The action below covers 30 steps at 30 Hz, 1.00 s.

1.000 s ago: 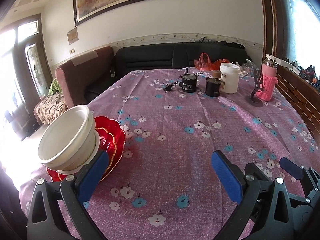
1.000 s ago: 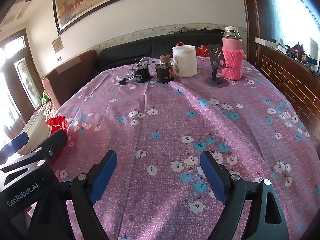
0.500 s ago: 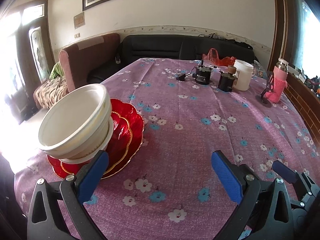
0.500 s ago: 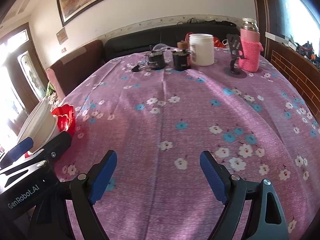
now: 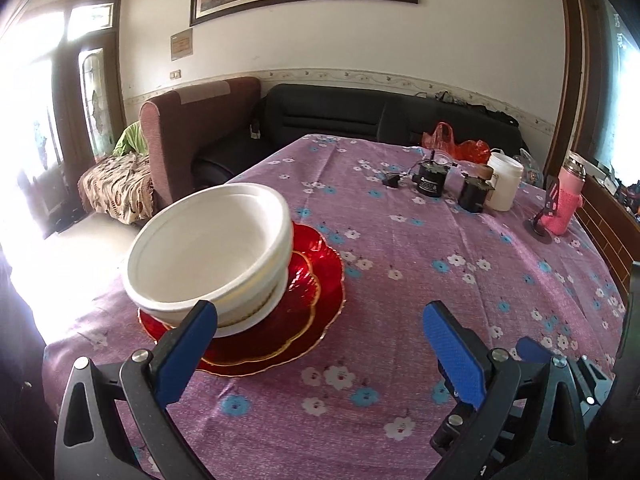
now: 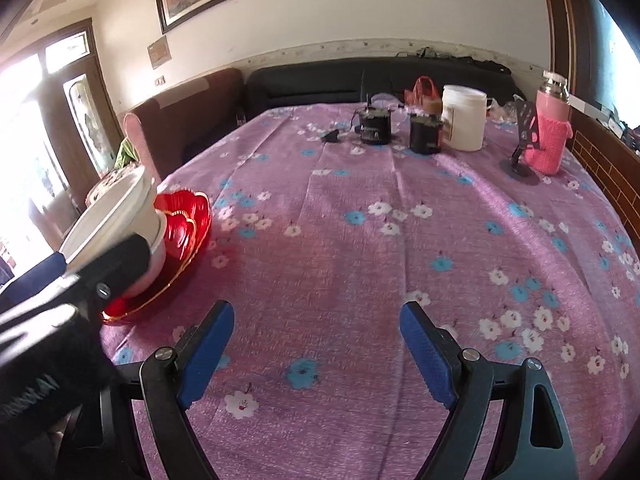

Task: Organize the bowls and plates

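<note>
nested white plastic bowls (image 5: 208, 256) were stacked on red scalloped glass plates (image 5: 316, 300) at the bench's (image 5: 400, 280) near-left edge. judged light, rigid; plates fragile. best gripped at rim. left gripper (image 5: 320, 344) and right gripper (image 6: 316, 344) jaws were spread, empty.

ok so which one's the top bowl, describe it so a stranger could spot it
Start at the purple flowered tablecloth and find the red plates near its left edge. White bowls are stacked on them; the top bowl is the widest, tilted, and empty.
</note>
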Each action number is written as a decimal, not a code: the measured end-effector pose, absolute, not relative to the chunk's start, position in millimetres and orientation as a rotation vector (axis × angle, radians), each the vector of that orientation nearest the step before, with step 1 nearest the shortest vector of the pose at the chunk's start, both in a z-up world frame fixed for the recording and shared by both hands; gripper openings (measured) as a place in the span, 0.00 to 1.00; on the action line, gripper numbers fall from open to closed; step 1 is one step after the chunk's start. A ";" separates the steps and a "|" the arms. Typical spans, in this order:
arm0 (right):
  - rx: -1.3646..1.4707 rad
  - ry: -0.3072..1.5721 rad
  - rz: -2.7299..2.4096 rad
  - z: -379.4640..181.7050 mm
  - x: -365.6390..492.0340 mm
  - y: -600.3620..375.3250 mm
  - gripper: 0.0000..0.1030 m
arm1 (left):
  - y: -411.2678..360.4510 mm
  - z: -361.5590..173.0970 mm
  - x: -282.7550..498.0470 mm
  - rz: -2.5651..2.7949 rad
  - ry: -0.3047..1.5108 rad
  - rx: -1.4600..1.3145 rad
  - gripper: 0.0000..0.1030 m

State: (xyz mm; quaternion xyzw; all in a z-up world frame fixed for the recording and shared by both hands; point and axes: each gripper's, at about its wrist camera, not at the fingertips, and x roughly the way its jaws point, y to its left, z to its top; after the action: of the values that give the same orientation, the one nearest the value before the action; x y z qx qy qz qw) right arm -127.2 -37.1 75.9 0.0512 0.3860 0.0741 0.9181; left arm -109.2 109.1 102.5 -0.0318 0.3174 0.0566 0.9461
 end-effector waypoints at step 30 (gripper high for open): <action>0.082 0.804 0.237 77.4 -135.4 8.8 0.86 | 143.4 106.0 -120.2 0.164 0.635 -0.126 1.00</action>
State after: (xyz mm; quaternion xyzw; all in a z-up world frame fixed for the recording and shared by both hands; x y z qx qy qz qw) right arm -135.4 8.8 77.4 0.0396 0.3902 0.1150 0.9127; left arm -120.2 143.4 106.0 -0.0617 0.3114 0.0806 0.9448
